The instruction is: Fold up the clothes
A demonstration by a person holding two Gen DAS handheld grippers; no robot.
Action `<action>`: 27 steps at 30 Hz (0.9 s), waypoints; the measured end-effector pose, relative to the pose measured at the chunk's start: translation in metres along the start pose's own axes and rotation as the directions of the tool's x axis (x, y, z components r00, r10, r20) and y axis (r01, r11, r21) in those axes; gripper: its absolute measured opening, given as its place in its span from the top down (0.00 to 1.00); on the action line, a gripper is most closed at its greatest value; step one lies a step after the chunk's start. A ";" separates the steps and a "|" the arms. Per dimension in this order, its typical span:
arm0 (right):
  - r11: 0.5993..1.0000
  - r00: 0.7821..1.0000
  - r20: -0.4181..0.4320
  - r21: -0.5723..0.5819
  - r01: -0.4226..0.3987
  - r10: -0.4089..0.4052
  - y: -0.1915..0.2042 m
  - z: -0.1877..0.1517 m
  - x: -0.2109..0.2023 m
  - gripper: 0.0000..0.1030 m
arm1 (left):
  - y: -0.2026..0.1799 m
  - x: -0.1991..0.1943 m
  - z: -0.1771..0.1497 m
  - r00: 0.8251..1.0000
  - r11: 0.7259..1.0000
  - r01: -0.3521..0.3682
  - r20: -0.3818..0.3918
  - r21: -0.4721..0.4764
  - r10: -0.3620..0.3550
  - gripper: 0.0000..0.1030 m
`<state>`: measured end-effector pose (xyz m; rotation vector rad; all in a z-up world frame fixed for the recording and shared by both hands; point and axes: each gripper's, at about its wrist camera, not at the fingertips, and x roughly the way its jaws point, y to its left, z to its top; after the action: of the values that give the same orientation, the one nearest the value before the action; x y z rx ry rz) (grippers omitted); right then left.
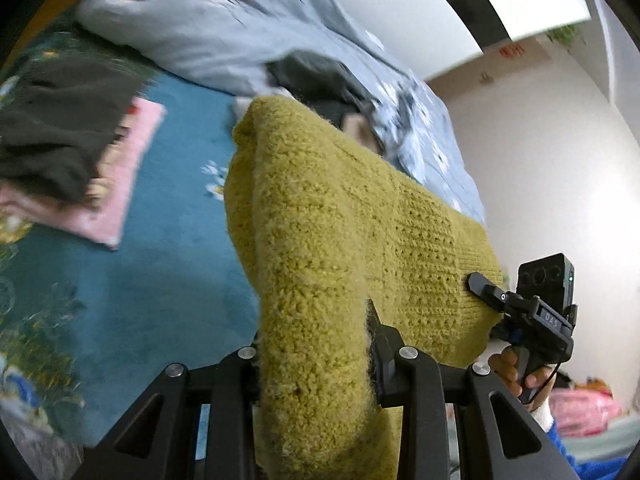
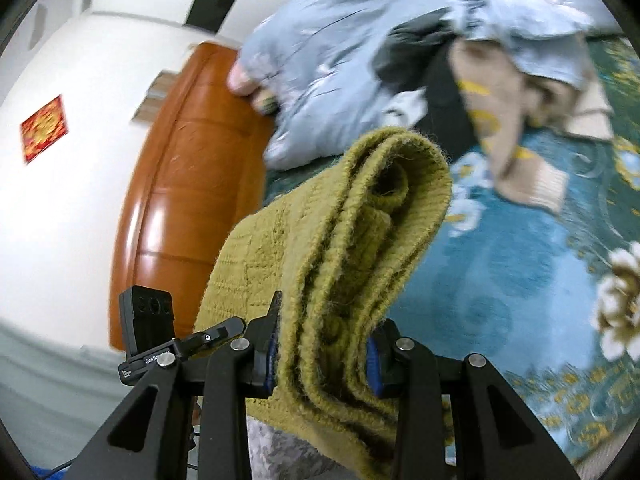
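Note:
A folded mustard-yellow knit sweater [image 1: 340, 216] hangs in the air above the bed, stretched between both grippers. In the left wrist view my left gripper [image 1: 316, 340] is shut on one thick end of it. At the far right of that view, my right gripper [image 1: 480, 284] clamps the sweater's ribbed edge, with a person's hand [image 1: 516, 372] on its handle. In the right wrist view the sweater [image 2: 360, 216] shows several stacked layers, and my right gripper [image 2: 326, 320] is shut on them. The left gripper [image 2: 228, 326] bites the same edge at the lower left.
A teal floral blanket [image 1: 172, 264] covers the bed. At the left lies a pile of a dark garment [image 1: 56, 128] on pink cloth [image 1: 120, 184]. A grey-blue duvet [image 1: 224, 28] lies behind. A beige garment [image 2: 516, 120] lies near a wooden headboard [image 2: 192, 184].

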<state>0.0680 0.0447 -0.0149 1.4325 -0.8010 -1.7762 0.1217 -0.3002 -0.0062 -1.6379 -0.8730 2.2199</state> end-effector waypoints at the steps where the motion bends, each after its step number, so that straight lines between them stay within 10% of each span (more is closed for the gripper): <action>1: 1.000 1.000 -0.011 -0.012 -0.019 0.019 0.004 0.001 0.005 0.66 | 0.003 -0.009 -0.002 1.000 1.000 -0.014 0.020 -0.015 0.014 0.68; 12: 0.996 0.995 -0.066 -0.034 -0.082 0.080 0.017 -0.010 0.036 0.66 | 0.016 -0.040 -0.019 0.993 0.994 -0.077 0.088 -0.083 0.084 0.68; 27: 0.999 0.998 -0.051 0.011 0.037 -0.036 0.049 -0.002 0.095 0.66 | 0.097 -0.053 0.018 0.999 0.995 0.026 0.021 -0.092 -0.024 0.68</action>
<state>0.0644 -0.0613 -0.0265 1.5026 -0.7649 -1.7578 0.1373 -0.4103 -0.0194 -1.6381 -1.0106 2.2129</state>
